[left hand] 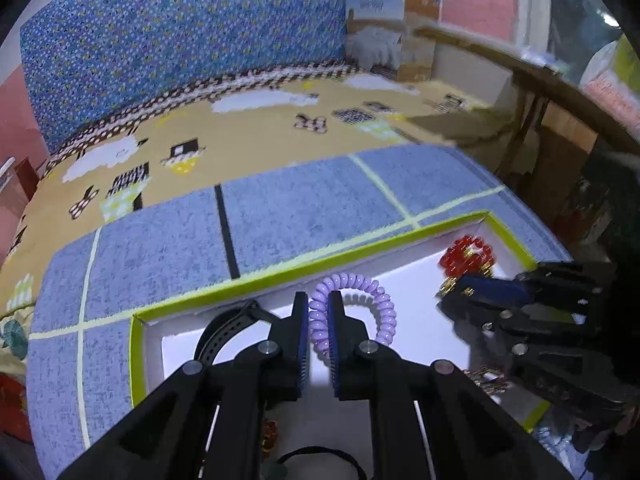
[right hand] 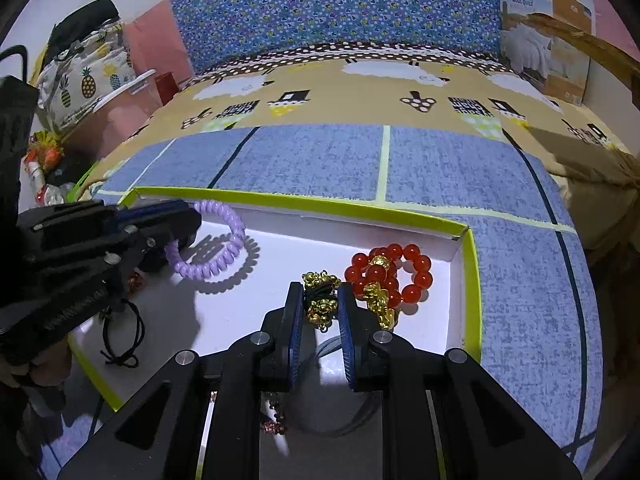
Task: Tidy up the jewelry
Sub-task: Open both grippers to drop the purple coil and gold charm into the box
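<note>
A shallow white tray with a lime-green rim [left hand: 304,270] [right hand: 472,280] lies on the blue mat. My left gripper [left hand: 318,308] is shut on a purple spiral hair tie [left hand: 376,300] [right hand: 224,256] and holds it just above the tray floor. My right gripper [right hand: 320,300] [left hand: 452,298] is shut on a black cord bracelet with gold charms [right hand: 320,300]. A red bead bracelet with gold charms [right hand: 390,276] [left hand: 468,258] lies in the tray's far right corner, just right of the right gripper.
A black watch strap [left hand: 224,328] lies in the tray left of my left gripper. A black elastic tie [right hand: 124,340] lies at the tray's left end. The blue mat [right hand: 520,240] sits on a patterned bedspread [right hand: 360,88]. Boxes [right hand: 544,36] stand at the back right.
</note>
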Demonstrator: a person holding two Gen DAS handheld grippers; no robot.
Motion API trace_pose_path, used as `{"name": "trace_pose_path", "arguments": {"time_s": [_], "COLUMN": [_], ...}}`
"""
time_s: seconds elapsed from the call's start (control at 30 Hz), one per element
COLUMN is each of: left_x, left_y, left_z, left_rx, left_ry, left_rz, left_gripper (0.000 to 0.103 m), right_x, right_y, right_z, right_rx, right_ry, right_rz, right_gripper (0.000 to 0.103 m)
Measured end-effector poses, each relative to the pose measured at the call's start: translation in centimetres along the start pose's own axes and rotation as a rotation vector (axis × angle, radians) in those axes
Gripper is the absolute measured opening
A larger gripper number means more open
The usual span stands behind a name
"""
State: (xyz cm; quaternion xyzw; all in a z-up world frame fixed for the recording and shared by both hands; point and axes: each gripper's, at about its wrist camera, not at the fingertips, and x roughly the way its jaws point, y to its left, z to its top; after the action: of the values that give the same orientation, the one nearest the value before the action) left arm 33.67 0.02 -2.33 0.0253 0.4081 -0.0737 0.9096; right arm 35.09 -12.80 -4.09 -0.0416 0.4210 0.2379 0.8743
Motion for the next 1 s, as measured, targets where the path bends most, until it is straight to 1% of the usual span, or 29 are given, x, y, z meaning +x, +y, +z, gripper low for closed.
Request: {"name": "trace_pose_path", "arguments": {"time_s": [0.07,0.23,0.33,0.43,0.73,0.87,1.0], "left_x": [0.3,0.8,0.9,0.9,-0.7,-2.6,-5.1], "left_y": [-0.1,-0.5,-0.6,-0.6,-0.2,0.0,0.0], "left_z": [0.1,0.1,0.2,0.1,-0.4,-0.9,-1.9], "left_rx": [0.007,0.025,0.025,0.024,-0.013,-0.029,-0.045], "left_ry": [0.020,0.062,0.070,0.072,0.024,-0.018,-0.064], "left_rz": [-0.007,0.010,0.013,0.007,-0.036,-0.044,-0.048], "left_gripper": [0.010,0.010,0.011,0.011,0.012,0.012,0.013], "right_x": [0.0,0.1,0.1,0.0,-1.8,-3.2,-5.4], "right_y": [0.1,0.3,0.4,0.6,1.3,1.6,2.1], "right_z": [0.0,0.0,0.0,0.0,-0.6,-1.0,-1.9], "right_rx": [0.002,-0.008,-0.014,-0.017,-0.027,-0.029,-0.032], "right_ry": [0.001,0.004,0.005,0.006,-0.022,-0.043,-0.075], "right_rz": [0.000,-0.010,-0.013,-0.017,-0.006,-0.002,-0.007], "right_gripper": [0.018,0.020,0.025,0.026,0.026,0.026,0.026]}}
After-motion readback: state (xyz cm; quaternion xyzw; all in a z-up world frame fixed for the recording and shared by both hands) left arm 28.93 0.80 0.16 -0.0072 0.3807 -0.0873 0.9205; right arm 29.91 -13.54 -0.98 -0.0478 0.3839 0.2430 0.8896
